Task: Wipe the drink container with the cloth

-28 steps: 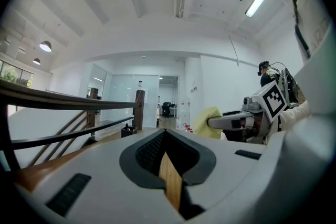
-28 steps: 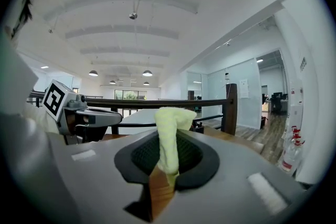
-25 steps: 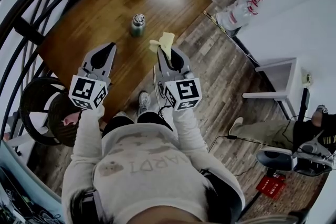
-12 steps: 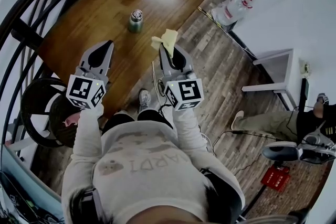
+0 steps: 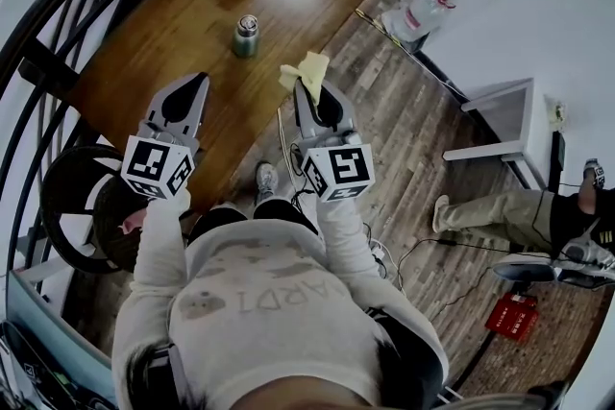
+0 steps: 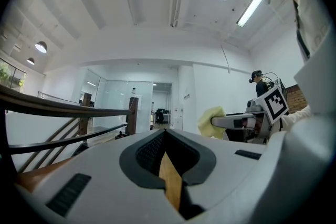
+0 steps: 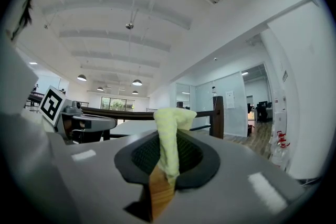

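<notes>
— Both tools: what state?
— My left gripper (image 5: 198,84) has its jaws together on nothing. My right gripper (image 5: 304,89) pinches the yellow cloth (image 5: 306,70). The drink container (image 5: 246,36) stands upright on the wooden table (image 5: 154,62), apart from both.

Soft cloth (image 5: 307,70), wooden table (image 5: 183,24), metal container (image 5: 246,35)

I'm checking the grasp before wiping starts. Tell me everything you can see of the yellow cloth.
The cloth is pale yellow, soft and crumpled, and looks like thin woven fabric. It is pinched between the shut jaws of the right gripper, with its loose end bunching out beyond their tips. It is held in the air near the edge of the table, apart from the drink container. Only the jaws touch it.
</notes>
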`<state>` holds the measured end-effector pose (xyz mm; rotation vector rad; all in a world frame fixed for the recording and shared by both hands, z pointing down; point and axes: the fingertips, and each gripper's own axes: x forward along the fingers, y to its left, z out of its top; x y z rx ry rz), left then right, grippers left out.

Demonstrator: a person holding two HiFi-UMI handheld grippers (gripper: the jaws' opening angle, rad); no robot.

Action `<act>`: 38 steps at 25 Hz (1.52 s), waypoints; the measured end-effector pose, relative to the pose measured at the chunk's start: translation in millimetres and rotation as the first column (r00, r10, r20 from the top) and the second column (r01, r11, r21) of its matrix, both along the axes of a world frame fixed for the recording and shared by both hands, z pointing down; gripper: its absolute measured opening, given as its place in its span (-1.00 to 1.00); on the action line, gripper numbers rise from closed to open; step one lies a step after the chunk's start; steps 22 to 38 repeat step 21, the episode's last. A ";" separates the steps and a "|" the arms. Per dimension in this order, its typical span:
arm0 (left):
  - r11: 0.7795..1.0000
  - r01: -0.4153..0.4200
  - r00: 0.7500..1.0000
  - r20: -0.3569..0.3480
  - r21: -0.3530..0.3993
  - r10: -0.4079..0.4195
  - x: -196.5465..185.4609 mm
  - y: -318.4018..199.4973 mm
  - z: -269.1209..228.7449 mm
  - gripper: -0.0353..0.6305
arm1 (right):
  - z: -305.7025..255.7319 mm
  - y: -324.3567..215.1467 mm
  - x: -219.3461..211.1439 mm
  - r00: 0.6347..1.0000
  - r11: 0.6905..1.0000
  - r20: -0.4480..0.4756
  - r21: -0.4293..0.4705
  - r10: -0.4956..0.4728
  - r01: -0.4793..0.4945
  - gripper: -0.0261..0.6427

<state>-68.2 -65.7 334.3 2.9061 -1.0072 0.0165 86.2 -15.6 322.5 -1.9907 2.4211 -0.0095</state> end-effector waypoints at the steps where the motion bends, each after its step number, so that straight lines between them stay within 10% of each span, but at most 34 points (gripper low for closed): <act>1: 1.000 -0.002 1.000 -0.001 0.001 0.002 -0.1 0.9 -0.6 -0.88 | -0.4 1.1 -0.3 1.000 1.000 0.001 0.001 0.001 -0.001 -0.74; 38: 1.000 -0.015 1.000 -0.012 0.000 0.015 -8.8 4.6 -1.4 -0.88 | -4.5 3.5 -8.8 1.000 1.000 0.013 0.012 0.012 -0.012 -0.74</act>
